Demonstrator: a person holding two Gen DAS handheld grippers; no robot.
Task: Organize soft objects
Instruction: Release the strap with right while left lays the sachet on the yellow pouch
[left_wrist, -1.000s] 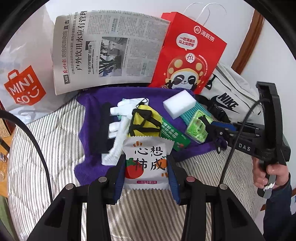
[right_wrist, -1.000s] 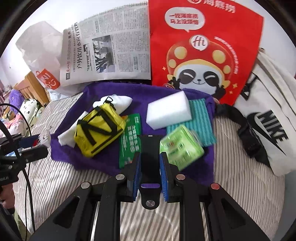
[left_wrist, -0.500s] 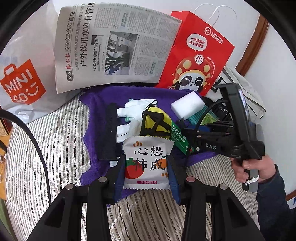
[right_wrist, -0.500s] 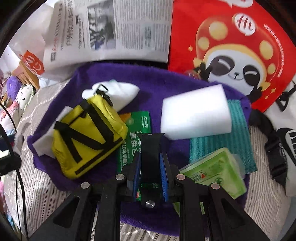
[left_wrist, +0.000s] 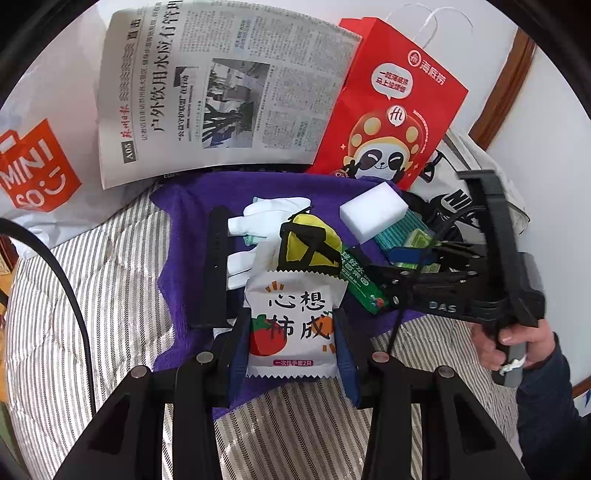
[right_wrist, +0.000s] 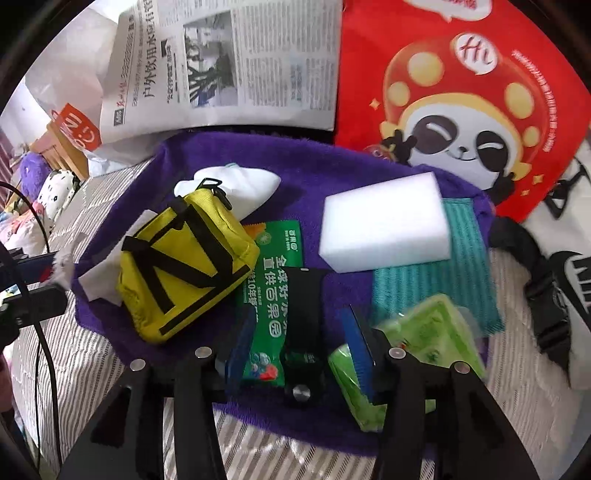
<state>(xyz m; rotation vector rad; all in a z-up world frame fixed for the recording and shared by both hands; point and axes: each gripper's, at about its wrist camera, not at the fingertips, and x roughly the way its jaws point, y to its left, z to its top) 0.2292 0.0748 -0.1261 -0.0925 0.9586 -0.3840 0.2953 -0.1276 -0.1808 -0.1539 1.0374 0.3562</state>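
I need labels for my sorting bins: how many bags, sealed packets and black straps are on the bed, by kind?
Bags: 4 (Miniso bag, red paper bag, Nike bag, yellow pouch)
Sealed packets: 3 (white packet, green sachet, green tissue pack)
Black straps: 2 (long strap by the white gloves, short strap by the green sachet)
Total: 9
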